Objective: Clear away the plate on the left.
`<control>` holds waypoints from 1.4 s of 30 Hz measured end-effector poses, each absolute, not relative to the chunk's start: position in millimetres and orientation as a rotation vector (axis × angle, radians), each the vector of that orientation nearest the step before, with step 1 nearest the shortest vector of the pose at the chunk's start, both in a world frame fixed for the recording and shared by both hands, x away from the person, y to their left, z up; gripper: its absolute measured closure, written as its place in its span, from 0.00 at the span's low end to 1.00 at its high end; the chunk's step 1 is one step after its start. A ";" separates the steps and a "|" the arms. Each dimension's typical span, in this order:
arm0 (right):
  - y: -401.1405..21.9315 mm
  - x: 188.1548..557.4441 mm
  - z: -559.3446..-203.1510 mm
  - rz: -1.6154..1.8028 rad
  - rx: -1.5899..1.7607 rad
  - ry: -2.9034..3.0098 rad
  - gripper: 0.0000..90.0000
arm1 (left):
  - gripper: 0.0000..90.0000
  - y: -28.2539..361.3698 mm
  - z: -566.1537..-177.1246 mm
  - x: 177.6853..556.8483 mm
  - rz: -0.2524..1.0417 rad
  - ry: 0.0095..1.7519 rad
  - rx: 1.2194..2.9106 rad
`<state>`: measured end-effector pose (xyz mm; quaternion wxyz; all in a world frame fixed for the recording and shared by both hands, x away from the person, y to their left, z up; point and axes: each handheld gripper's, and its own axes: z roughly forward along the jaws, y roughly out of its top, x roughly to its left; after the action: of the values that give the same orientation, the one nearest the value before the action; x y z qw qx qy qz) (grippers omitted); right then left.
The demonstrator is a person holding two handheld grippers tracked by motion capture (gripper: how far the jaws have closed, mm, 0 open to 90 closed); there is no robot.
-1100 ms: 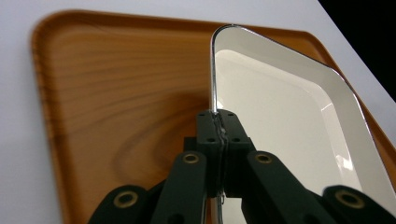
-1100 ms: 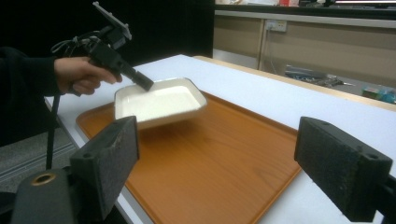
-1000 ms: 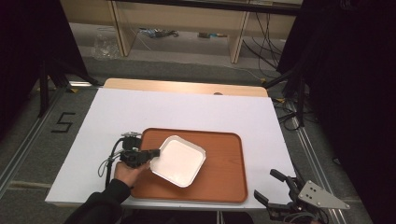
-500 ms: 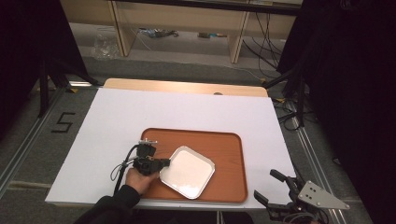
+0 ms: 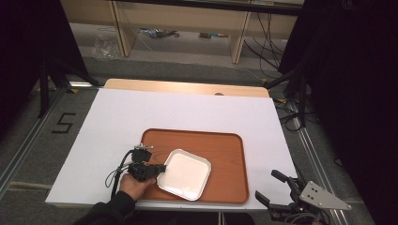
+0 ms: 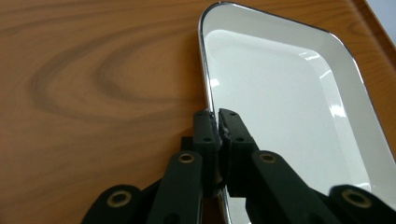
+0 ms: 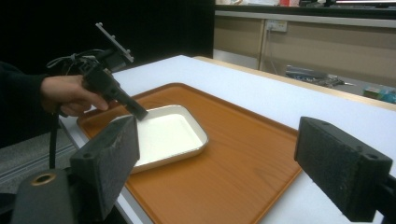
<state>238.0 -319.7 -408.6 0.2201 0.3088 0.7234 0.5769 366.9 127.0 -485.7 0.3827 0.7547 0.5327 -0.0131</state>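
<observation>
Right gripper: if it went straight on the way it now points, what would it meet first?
Probably the near edge of the orange tray, which lies ahead between the open right gripper's fingers. The white dish sits farther left. Depth is hard to judge.

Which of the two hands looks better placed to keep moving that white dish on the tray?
The left. Its gripper is shut on the dish rim, over the tray. The right gripper hangs open off the table's near right corner, apart from the dish.
</observation>
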 end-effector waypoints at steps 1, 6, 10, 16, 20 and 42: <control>-320.3 238.5 -408.7 1.583 0.843 1.999 0.17 | 0.95 128.3 -485.3 365.5 -0.030 1.358 1.935; -320.4 238.4 -408.5 1.589 0.846 1.995 0.17 | 0.93 133.1 -484.2 358.8 -0.044 1.368 1.945; -319.0 237.2 -408.4 1.606 0.874 2.007 0.17 | 0.92 137.4 -484.5 352.0 -0.073 1.381 1.930; -319.0 237.2 -408.4 1.607 0.873 2.007 0.17 | 0.89 138.5 -483.1 341.6 -0.092 1.383 1.942; -319.3 237.1 -408.5 1.587 0.861 2.006 0.17 | 0.87 135.2 -482.4 336.7 -0.112 1.372 1.942; -317.5 236.6 -408.9 1.605 0.884 2.019 0.17 | 0.87 120.3 -481.8 333.4 -0.129 1.337 1.939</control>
<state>236.6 -317.5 -408.9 0.2064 0.3172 0.7246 0.5760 333.4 120.3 -481.8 0.3814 0.7598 0.5241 -0.0507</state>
